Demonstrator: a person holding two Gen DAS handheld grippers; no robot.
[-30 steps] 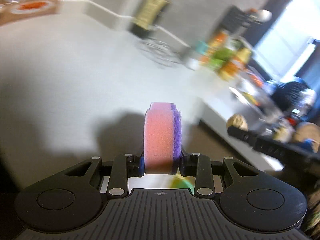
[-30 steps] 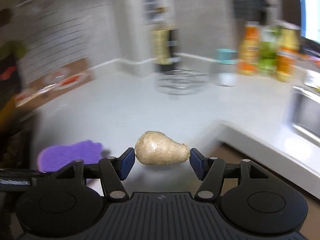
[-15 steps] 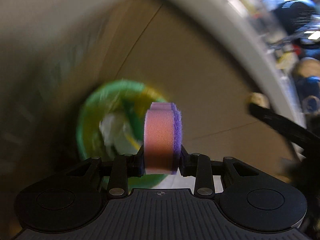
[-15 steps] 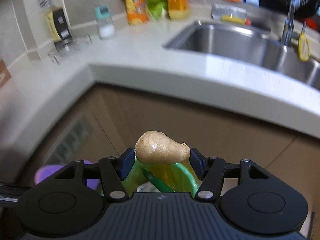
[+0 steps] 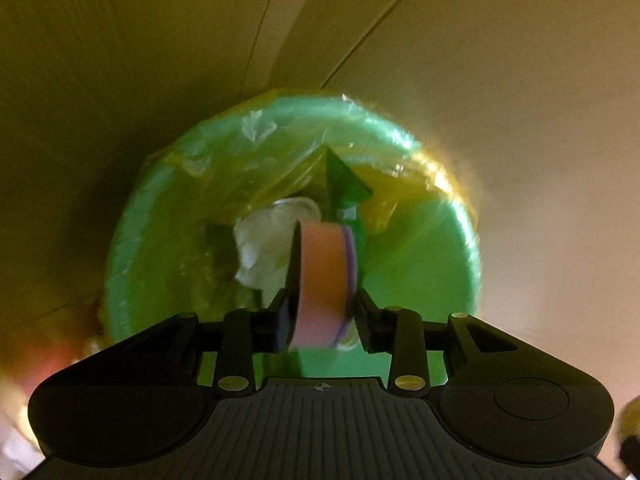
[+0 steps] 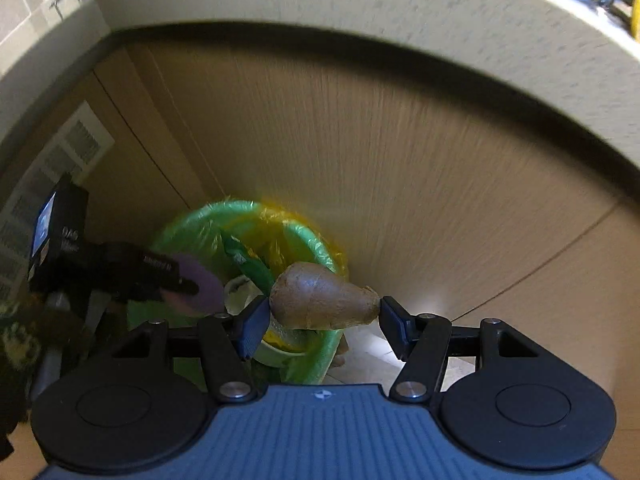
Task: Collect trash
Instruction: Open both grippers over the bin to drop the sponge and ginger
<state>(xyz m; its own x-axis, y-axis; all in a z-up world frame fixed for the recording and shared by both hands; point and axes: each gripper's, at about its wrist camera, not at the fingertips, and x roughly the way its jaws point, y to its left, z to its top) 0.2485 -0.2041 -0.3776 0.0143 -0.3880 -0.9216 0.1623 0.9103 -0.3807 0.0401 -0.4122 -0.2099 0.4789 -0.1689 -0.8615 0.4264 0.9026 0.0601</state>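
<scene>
**Step in hand: drop the carried items into the bin.**

The left hand-held gripper (image 5: pixel 322 316) points steeply down over the mouth of the green-lined trash bin (image 5: pixel 132 240). Its jaws have just been opening. The pink-and-purple sponge (image 5: pixel 322 276) stands on edge between the pads, which lie against its two faces, so it reads as grasped with a loosening hold. The sponge hangs above the middle of the bin, over a crumpled white wad (image 5: pixel 260 248).

The right hand-held gripper (image 6: pixel 320 320) is clenched end to end on a piece of ginger root (image 6: pixel 320 300). The ginger hangs above the near side of the bin's rim, not yet over its centre. The bin stands on the floor against the cabinet door (image 6: pixel 400 160), below the overhanging surface (image 6: pixel 360 8).

Procedure, as judged from this position:
1. Open the left jaws fully and let the sponge fall straight. It is light and may cling to a pad.
2. Bring the ginger inward over the opening before release. It is rounded and could bounce off the rim.
3. Keep the two grippers apart. They are close together here.

Count:
- hand-held grippers: two
- bin: one
- sponge: one
- ginger piece: one
- white wad: one
- green wrapper (image 5: pixel 344 184) inside the bin: one
</scene>
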